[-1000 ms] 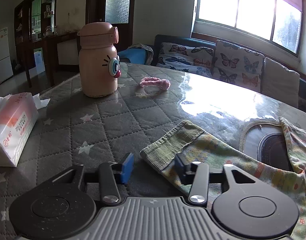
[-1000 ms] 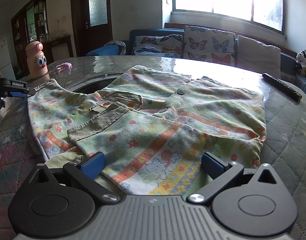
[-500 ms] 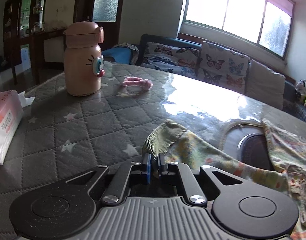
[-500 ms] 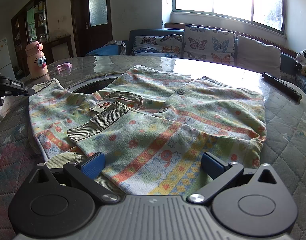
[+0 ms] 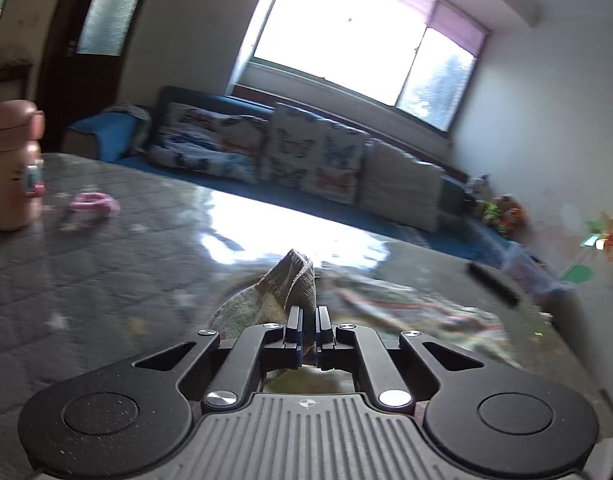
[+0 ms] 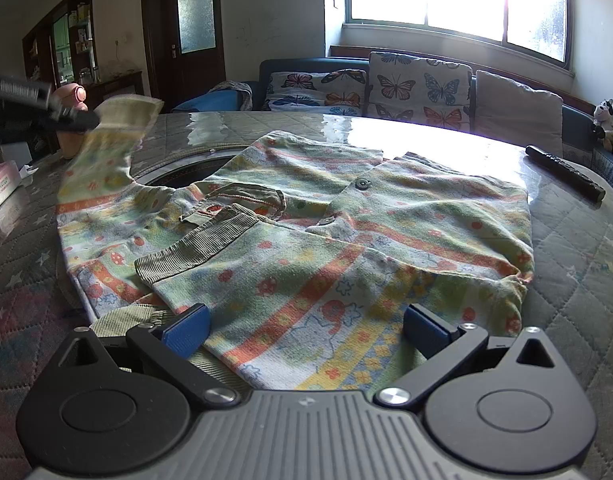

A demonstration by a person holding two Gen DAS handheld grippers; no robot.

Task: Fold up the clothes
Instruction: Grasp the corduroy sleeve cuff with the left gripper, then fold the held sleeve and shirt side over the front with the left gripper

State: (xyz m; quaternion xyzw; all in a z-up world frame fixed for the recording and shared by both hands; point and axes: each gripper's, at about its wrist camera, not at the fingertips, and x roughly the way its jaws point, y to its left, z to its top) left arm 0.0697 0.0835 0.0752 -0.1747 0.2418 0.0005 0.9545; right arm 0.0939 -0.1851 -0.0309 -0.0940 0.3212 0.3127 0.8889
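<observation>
My left gripper (image 5: 308, 334) pinches the ribbed olive cuff (image 5: 300, 280) of the striped, flower-printed cotton shirt (image 6: 306, 240), lifted off the quilted table (image 6: 578, 264). My right gripper (image 6: 304, 330) sits wide apart over the hem nearest it. The thin pinch might slip, or drag the body askew.

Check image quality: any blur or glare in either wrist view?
Left wrist: motion blur across the table and garment, only the left gripper sharp; window blown out. Right wrist: mostly sharp, glare on the tabletop, raised sleeve smeared.

Left gripper (image 5: 306, 330) clamped and raised, right gripper (image 6: 306, 330) spread wide
</observation>
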